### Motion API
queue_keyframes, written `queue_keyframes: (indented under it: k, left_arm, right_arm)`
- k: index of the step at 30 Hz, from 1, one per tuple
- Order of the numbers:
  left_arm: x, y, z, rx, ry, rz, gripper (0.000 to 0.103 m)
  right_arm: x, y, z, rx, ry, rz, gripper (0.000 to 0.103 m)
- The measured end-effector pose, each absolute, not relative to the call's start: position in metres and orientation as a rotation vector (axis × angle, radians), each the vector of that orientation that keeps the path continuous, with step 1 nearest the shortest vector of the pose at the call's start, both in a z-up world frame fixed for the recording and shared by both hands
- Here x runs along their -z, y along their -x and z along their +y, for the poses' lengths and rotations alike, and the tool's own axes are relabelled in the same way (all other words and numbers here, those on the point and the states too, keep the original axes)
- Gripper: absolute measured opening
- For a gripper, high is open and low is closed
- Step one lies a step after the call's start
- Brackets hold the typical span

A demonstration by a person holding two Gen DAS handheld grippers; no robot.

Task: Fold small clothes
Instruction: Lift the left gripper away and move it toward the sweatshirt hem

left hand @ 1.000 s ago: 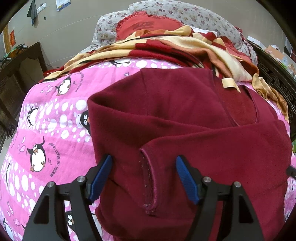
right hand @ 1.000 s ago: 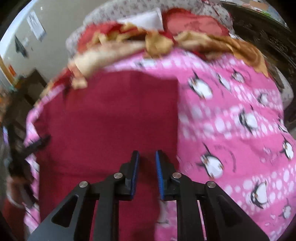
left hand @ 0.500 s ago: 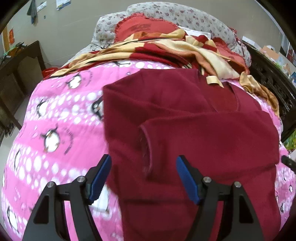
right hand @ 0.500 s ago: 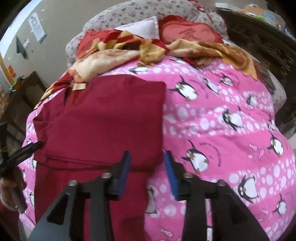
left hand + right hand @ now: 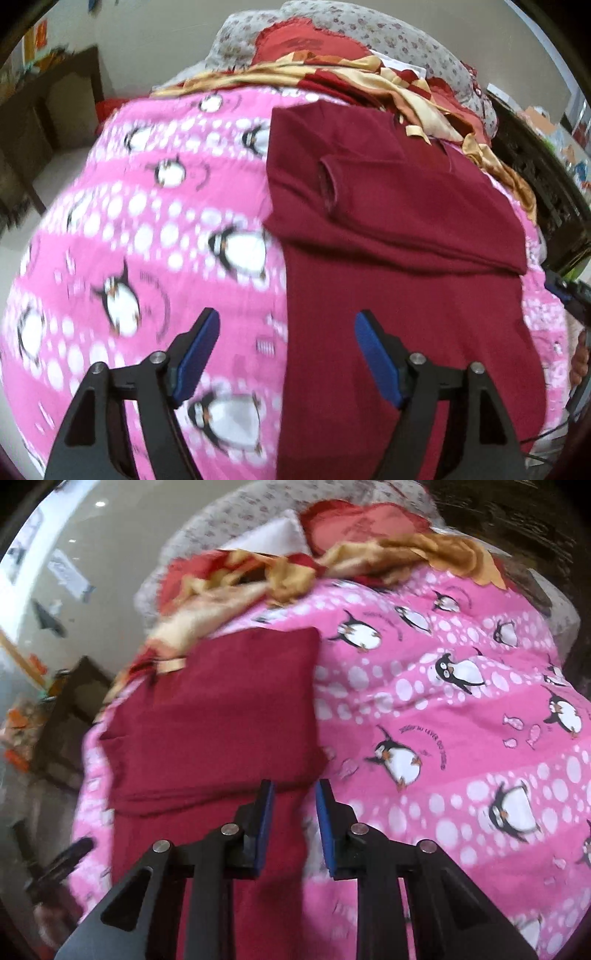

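A dark red long-sleeved top (image 5: 399,236) lies on the pink penguin blanket (image 5: 147,236), both sides folded in and one sleeve cuff (image 5: 328,184) lying across the chest. It also shows in the right wrist view (image 5: 221,723). My left gripper (image 5: 286,354) is open and empty, above the top's lower left edge. My right gripper (image 5: 293,819) is open with a narrow gap and empty, above the top's lower right edge. The right gripper's tip (image 5: 561,291) shows at the far right of the left wrist view.
A crumpled red-and-gold blanket (image 5: 369,81) and floral pillows (image 5: 399,33) lie at the head of the bed. Dark wooden furniture (image 5: 48,122) stands to the left and a carved dark bed frame (image 5: 546,177) to the right. Pink blanket (image 5: 461,738) stretches right of the top.
Both grippers have pulled back toward the top's hem. The left gripper shifted left off the sleeve cuff. The right gripper opened, letting go of the folded right side.
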State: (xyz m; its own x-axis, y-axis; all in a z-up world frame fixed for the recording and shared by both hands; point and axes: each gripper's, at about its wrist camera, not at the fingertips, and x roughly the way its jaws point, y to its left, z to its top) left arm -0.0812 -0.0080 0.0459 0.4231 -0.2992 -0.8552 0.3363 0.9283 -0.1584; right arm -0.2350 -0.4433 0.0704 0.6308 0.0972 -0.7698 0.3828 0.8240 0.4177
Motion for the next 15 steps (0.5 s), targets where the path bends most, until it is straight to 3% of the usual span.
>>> queue_keyframes:
  k: [6, 9, 15]
  left_arm:
    - [-0.045, 0.115, 0.008, 0.428, -0.028, 1.106, 0.084]
    - [-0.042, 0.135, 0.013, 0.465, -0.037, 1.141, 0.084]
    - [-0.030, 0.165, 0.031, 0.477, -0.026, 1.196, 0.085]
  right_arm:
    - [-0.094, 0.305, -0.433, 0.075, -0.533, 0.933, 0.055]
    - [-0.085, 0.337, -0.425, -0.003, -0.552, 0.976, 0.062]
    - [-0.049, 0.374, -0.385, -0.090, -0.511, 1.047, 0.064]
